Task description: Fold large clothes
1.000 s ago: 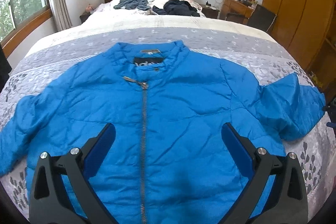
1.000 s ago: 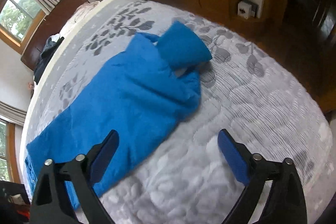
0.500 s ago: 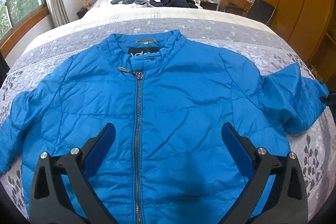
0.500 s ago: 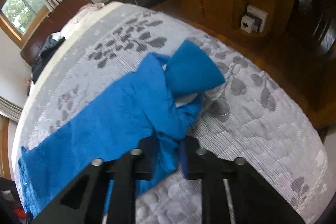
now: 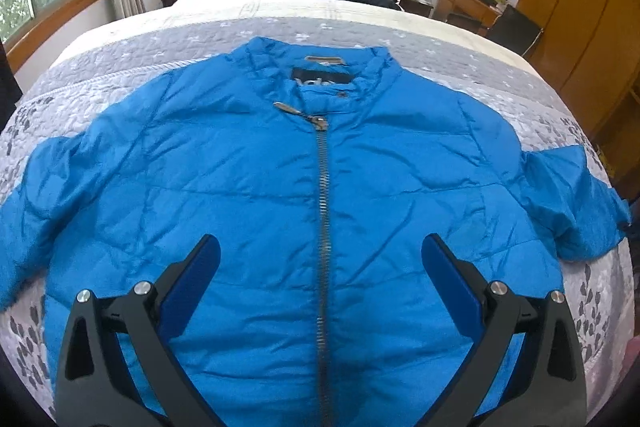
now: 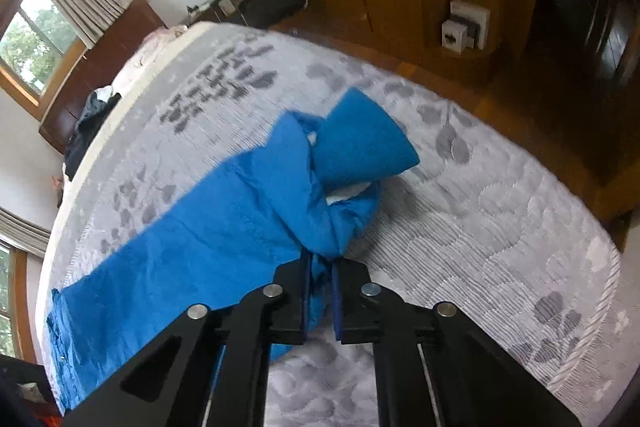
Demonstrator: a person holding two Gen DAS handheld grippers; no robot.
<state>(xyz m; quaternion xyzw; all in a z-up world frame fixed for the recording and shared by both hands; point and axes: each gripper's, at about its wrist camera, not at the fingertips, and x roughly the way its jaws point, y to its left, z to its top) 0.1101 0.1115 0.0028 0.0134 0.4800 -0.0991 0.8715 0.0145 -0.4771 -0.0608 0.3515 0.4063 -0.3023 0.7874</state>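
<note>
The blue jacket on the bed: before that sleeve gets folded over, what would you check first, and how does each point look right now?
1. Right gripper has hold of the sleeve: ok, its fingers are closed on a bunch of the fabric.
2. Left gripper free to help: ok, open and holding nothing above the blue jacket.
3. Jacket front flat: ok, spread out with the zipper closed.
4. Sleeve end tidy: not ok, the cuff is doubled back on itself.
5. Other sleeve laid out: ok, it lies on the bedspread.
6. How firm the grip is: cannot tell.
</note>
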